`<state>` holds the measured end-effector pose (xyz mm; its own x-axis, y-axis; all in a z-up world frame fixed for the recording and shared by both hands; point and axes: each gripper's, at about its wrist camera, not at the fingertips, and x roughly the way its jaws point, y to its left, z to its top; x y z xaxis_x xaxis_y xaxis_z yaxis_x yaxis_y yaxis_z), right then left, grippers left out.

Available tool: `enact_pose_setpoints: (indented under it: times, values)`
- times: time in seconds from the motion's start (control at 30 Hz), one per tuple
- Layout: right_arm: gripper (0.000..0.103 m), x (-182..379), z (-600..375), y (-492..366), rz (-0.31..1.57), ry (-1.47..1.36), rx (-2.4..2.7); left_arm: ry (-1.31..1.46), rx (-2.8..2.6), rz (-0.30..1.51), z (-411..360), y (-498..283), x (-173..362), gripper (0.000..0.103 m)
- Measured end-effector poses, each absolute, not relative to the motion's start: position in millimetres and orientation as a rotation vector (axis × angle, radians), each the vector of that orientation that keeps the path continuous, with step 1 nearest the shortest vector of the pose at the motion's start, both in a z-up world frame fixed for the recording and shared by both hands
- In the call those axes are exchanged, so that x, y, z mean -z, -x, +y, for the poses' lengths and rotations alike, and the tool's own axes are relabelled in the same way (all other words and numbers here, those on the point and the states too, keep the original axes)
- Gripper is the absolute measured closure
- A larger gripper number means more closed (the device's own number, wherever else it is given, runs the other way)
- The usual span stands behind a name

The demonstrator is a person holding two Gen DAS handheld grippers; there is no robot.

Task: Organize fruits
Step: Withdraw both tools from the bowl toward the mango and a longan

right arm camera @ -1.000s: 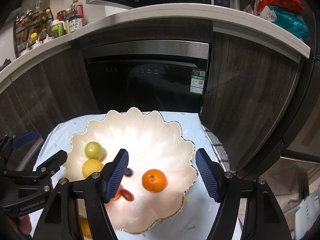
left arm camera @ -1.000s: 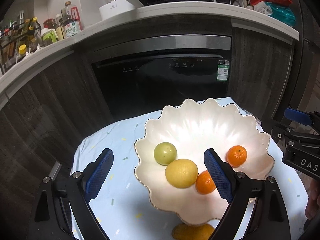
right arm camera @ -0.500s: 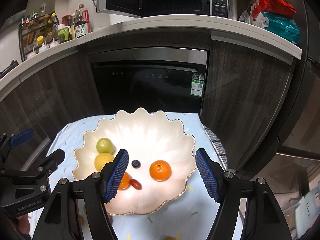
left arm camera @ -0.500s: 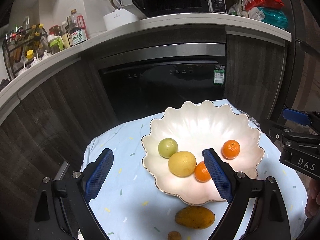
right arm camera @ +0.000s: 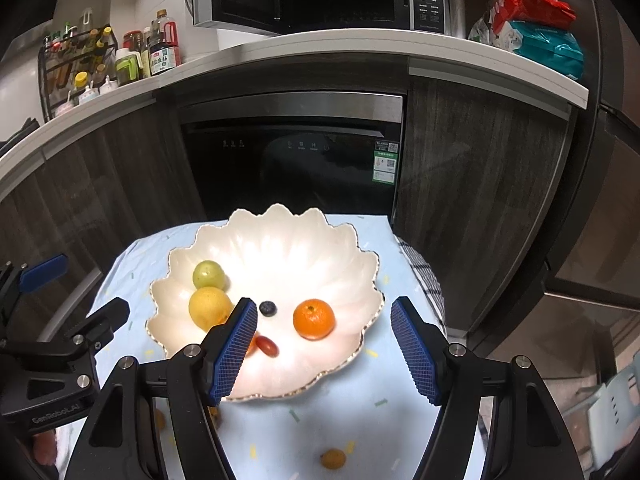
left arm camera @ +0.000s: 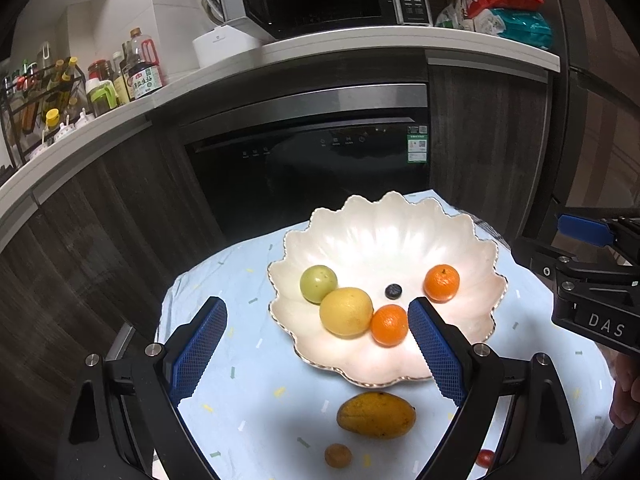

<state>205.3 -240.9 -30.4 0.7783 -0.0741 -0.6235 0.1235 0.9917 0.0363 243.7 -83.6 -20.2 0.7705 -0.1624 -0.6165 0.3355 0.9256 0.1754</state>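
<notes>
Both pairs of jaws are standing spread with nothing pinched: the left gripper (left arm camera: 318, 350) and the right gripper (right arm camera: 324, 350) are hovering above the cloth-covered bench (left arm camera: 248, 364), each pointing down toward the scalloped white bowl (left arm camera: 384, 236). Between and just beyond the left jaws a yellow lemon (left arm camera: 346, 312) is touching a green fruit (left arm camera: 318, 283) on its far side and an orange (left arm camera: 389, 325) that is sitting right against the right-hand pad; a blueberry (left arm camera: 393, 291) and a second orange (left arm camera: 441, 283) are lying farther in. From the right gripper's view a red grape tomato (right arm camera: 267, 346) is peeking out beside its left pad. Nearer than the bowl, on the bench, a mango (left arm camera: 376, 415) and a small brown fruit (left arm camera: 338, 455) are lying between the left jaws, with a cherry tomato (left arm camera: 485, 458) partly hidden behind the right finger
</notes>
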Motion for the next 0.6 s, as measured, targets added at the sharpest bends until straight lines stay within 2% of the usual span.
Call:
enact_pose_setpoints:
  times: [0.6]
  values:
    - [0.033,61.2,-237.9,-177.7,0.708,-0.071,0.124,-0.301,0.341,0.678,-83.8,-223.1,56.6,0.010]
